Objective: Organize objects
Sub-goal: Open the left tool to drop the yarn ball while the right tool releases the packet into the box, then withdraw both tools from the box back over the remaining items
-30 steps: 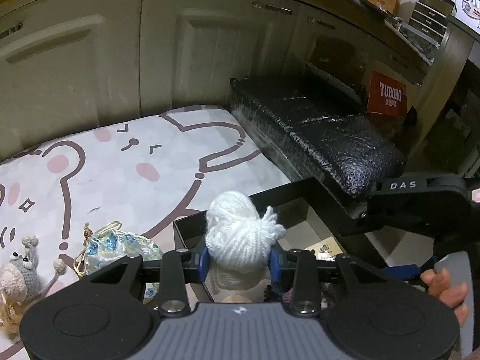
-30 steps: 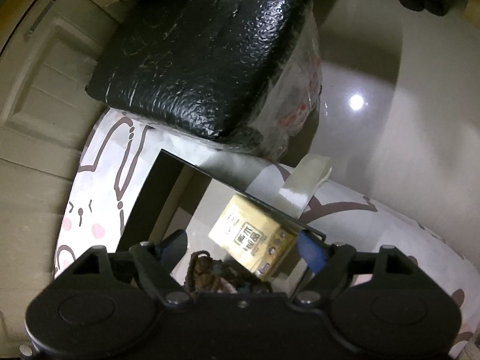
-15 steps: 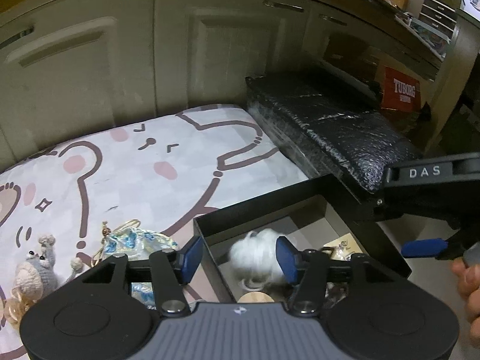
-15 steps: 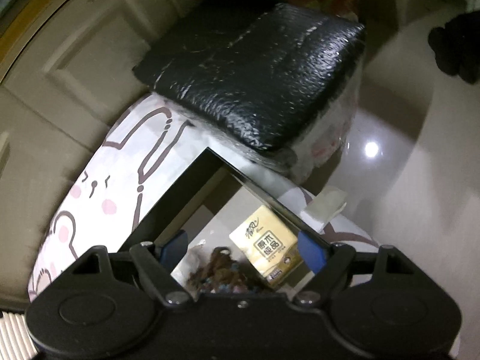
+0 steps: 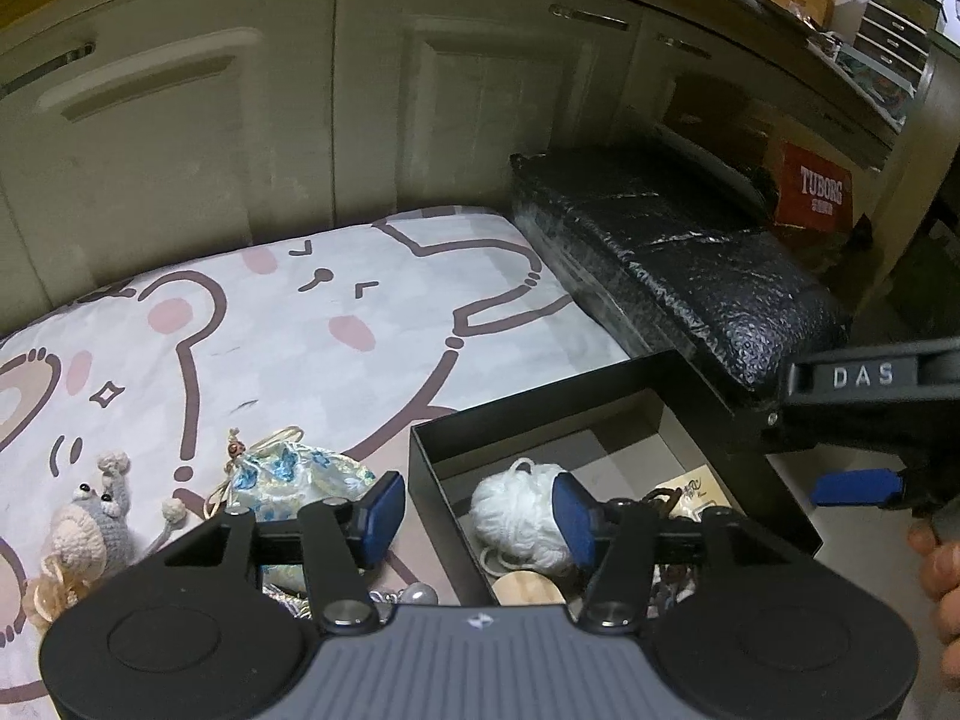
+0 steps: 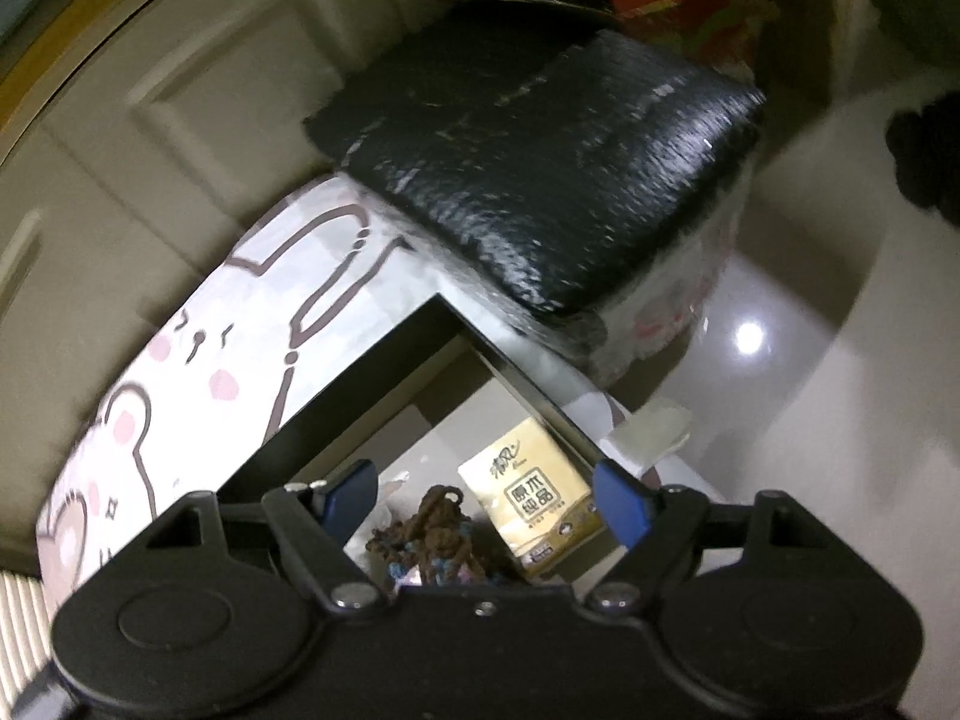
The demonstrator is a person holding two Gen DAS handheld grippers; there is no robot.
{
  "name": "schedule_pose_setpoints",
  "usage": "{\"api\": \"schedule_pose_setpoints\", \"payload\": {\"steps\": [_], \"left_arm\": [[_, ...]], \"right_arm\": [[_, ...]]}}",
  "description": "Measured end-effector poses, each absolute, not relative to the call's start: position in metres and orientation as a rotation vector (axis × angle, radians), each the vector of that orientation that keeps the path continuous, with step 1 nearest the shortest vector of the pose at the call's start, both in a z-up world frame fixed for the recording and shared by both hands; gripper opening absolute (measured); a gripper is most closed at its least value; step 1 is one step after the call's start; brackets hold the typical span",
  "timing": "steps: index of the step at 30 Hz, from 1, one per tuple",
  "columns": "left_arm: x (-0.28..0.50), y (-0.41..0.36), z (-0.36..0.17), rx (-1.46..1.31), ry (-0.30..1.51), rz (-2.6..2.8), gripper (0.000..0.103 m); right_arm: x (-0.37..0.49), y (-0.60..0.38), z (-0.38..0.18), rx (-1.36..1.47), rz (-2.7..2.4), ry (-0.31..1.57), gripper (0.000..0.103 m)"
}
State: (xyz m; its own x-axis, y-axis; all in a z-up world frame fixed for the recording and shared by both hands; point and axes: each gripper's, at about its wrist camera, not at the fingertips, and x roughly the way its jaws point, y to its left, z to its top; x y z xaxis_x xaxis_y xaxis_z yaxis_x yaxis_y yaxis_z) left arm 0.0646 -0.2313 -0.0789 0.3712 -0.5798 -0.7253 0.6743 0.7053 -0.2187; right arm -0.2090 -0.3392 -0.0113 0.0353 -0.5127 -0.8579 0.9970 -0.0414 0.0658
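Note:
A white yarn ball point(image 5: 519, 513) lies inside the open black box point(image 5: 540, 414), next to a wooden piece point(image 5: 528, 588). My left gripper point(image 5: 477, 516) is open and empty, above the box's left wall. The right gripper point(image 6: 489, 495) is open and empty over the same box point(image 6: 336, 414), above a brown knotted cord point(image 6: 438, 531) and a yellow tissue pack point(image 6: 531, 504). It also shows in the left wrist view point(image 5: 855, 489) at the right. On the cartoon mat point(image 5: 270, 324), a floral drawstring pouch point(image 5: 294, 471) and a crocheted mouse toy point(image 5: 87, 525) lie left of the box.
A black bubble-wrapped block point(image 5: 678, 264) lies right behind the box, against beige cabinet doors point(image 5: 240, 120). A red Tuborg carton point(image 5: 816, 189) stands behind it. A glossy floor point(image 6: 810, 360) lies to the right, with a scrap of tape point(image 6: 651, 435) at the mat's edge.
My left gripper opened and let the white yarn ball drop into the black box, then pulled back left. The right gripper shifted and tilted above the box.

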Motion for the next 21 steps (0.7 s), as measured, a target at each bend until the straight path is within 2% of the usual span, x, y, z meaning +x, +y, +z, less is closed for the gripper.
{"api": "schedule_pose_setpoints", "payload": {"steps": [15,17,21], "left_arm": [[0.059,-0.211,-0.065,0.095,0.902,-0.748,0.057],[0.058,-0.207,-0.063,0.093,0.900,-0.739,0.061],[0.055,-0.201,-0.058,0.096,0.892,-0.729,0.062]], "right_arm": [[-0.196,-0.310,0.011,0.547,-1.355,0.775,0.082],[-0.197,-0.308,0.013,0.520,-1.352,0.777,0.082],[-0.197,-0.301,0.013,0.454,-1.342,0.790,0.084]]}}
